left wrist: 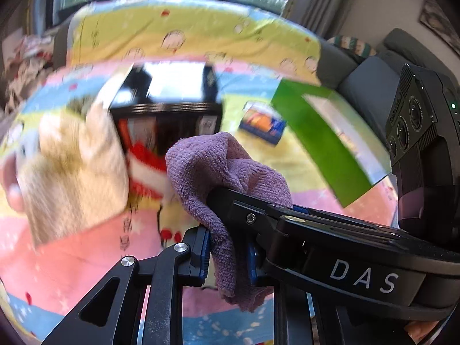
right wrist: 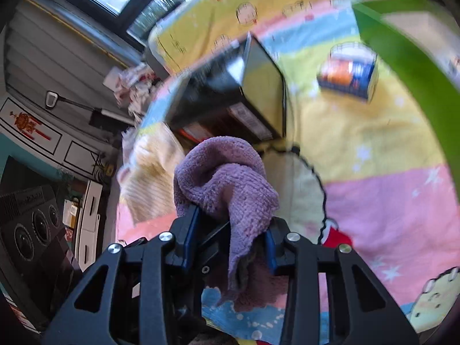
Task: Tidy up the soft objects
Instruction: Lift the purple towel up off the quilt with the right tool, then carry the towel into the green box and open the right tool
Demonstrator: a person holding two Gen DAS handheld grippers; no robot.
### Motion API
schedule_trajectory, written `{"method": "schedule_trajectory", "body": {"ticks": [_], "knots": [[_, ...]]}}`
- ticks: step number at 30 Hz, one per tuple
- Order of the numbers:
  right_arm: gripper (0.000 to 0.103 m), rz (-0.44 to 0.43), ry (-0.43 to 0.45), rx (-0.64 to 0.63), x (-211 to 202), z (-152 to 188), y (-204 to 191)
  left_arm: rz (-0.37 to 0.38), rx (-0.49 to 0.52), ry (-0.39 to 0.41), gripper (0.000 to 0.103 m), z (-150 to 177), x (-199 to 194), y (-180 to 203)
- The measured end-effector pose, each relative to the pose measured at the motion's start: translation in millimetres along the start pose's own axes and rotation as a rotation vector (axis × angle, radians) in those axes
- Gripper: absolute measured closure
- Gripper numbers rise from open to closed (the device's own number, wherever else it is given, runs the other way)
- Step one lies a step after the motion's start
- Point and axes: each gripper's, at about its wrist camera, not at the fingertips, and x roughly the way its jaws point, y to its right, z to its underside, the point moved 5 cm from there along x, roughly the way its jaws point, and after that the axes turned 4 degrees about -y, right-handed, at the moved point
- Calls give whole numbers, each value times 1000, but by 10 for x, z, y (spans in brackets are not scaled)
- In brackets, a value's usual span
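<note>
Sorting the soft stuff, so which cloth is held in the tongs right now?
The purple towel, bunched between both tongs; the cream cloth lies on the blanket.

Motion blurs the cream cloth (left wrist: 72, 169), black box (left wrist: 166, 100) and small packet (left wrist: 263, 126), while the green box (right wrist: 408, 66) runs off frame.

The purple cloth (left wrist: 227, 169) is nubby terry; the tongs (left wrist: 227, 258) are matt black plastic (blue pads, shiny metal pins).

Left gripper (left wrist: 227, 254) — jaws clamped on cloth (left wrist: 227, 166). Right gripper (right wrist: 230, 247) — jaws partly closed around same cloth, angled downward.
</note>
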Motion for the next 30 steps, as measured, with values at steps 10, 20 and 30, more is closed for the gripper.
{"method": "schedule_trajectory", "body": {"ticks": [10,20,30], "knots": [[66,28,210,-36,-800,-340,-100,57,129,148,84,-436,-393,516],[66,97,339,-3,-1298,-570,133,134,233,193,84,-762,-393,1048],[66,182,433,86,-1699,-808,679,218,333,170,84,-1070,-77,1630]]}}
